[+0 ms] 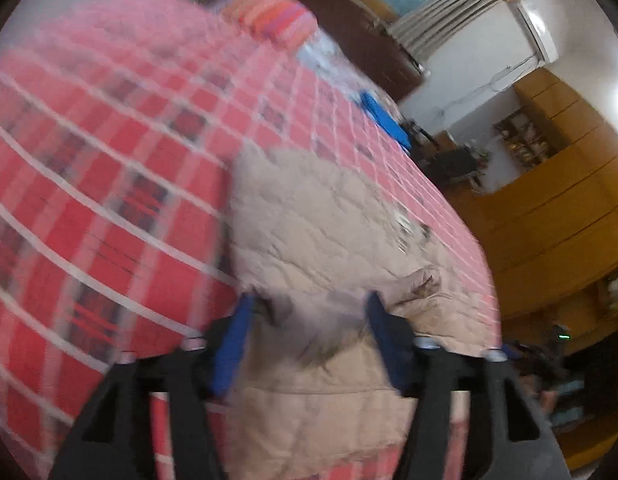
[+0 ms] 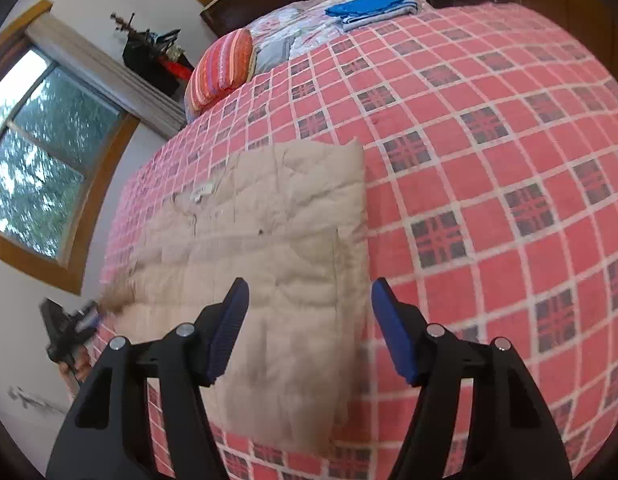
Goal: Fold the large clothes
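A beige quilted coat (image 2: 277, 240) lies folded flat on the bed's red plaid cover (image 2: 489, 160), near the bed's left edge. My right gripper (image 2: 309, 292) hovers open over the coat's near right part, with nothing between its fingers. The left wrist view is motion-blurred. In it the coat (image 1: 309, 220) fills the middle, and my left gripper (image 1: 311, 320) is open with the grey-brown fur trim (image 1: 321, 328) lying between its spread fingers. In the right wrist view the left gripper (image 2: 89, 314) shows at the coat's far left edge beside the blurred fur trim (image 2: 117, 296).
A striped orange pillow (image 2: 221, 68) and floral bedding lie at the head of the bed, with a folded blue cloth (image 2: 373, 6) beyond. A window (image 2: 37, 152) is on the left wall. Wooden cabinets (image 1: 549, 220) stand past the bed's far side.
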The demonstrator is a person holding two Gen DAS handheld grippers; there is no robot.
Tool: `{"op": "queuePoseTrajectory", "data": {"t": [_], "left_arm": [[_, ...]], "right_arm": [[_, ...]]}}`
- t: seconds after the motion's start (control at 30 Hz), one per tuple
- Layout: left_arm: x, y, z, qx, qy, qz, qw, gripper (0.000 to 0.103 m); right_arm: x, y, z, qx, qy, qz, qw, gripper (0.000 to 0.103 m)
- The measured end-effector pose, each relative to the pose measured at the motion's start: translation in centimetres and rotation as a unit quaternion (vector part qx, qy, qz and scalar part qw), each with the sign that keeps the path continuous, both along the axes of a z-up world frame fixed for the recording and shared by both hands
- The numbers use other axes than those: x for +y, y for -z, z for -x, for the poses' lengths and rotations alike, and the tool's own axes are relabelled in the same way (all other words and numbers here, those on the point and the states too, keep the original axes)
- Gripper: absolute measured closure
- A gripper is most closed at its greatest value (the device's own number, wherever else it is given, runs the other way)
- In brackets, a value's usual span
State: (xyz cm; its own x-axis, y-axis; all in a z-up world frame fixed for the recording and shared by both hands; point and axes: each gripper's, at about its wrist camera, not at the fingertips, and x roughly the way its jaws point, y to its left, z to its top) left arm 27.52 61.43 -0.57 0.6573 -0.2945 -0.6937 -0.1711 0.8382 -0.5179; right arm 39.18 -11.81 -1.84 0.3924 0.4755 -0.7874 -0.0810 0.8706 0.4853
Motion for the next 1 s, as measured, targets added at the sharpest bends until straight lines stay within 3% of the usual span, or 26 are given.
{"op": "queuePoseTrajectory", "data": {"t": [0.13, 0.2, 0.4, 0.47, 0.53, 0.57, 0.63, 0.73, 0.87, 1.0], "left_arm": [[-0.7, 0.0, 0.4, -0.003, 0.012, -0.08, 0.9967, 0.024], [-1.2, 0.9, -0.2, 0.012, 0.022, -0.091, 0.9956, 0.024], [-3.3, 3.0, -1.9, 0.034, 0.038, -0.094, 0.9943, 0.025], [-4.2, 3.5, -2.5, 0.046, 0.033, -0.115, 0.9917, 0.035], [-4.6, 3.9, -3.0, 0.055, 0.039, -0.113, 0.9913, 0.068], [-4.8, 3.8, -2.9, 0.055, 0.033, -0.112, 0.9916, 0.071], [-4.9, 3.2, -2.2, 0.044, 0.031, -0.112, 0.9923, 0.089], [-5.0, 1.5, -0.2, 0.011, 0.031, -0.095, 0.9949, 0.093], [-5.5, -1.1, 2.1, -0.037, 0.029, -0.108, 0.9931, 0.093], [-6.2, -3.6, 2.0, -0.078, 0.013, -0.134, 0.9878, 0.094]], "right_arm": [[1.0, 0.9, 1.4, 0.009, -0.023, 0.024, 0.999, 0.039], [1.8, 2.0, 1.2, 0.022, -0.028, 0.032, 0.999, 0.039], [4.0, 5.0, 0.1, 0.06, -0.036, 0.035, 0.997, 0.056], [4.7, 5.3, -0.1, 0.061, -0.036, 0.047, 0.996, 0.064], [5.1, 5.0, 0.2, 0.053, -0.037, 0.055, 0.996, 0.084], [5.1, 4.7, 0.4, 0.046, -0.04, 0.051, 0.997, 0.088], [5.2, 3.6, 1.2, 0.028, -0.044, 0.052, 0.997, 0.093], [4.9, 2.1, 2.2, 0.0, -0.05, 0.049, 0.998, 0.094], [4.3, -0.3, 3.6, -0.028, -0.054, 0.032, 0.998, 0.094], [4.2, -3.0, 3.3, -0.06, -0.048, 0.031, 0.997, 0.095]]}}
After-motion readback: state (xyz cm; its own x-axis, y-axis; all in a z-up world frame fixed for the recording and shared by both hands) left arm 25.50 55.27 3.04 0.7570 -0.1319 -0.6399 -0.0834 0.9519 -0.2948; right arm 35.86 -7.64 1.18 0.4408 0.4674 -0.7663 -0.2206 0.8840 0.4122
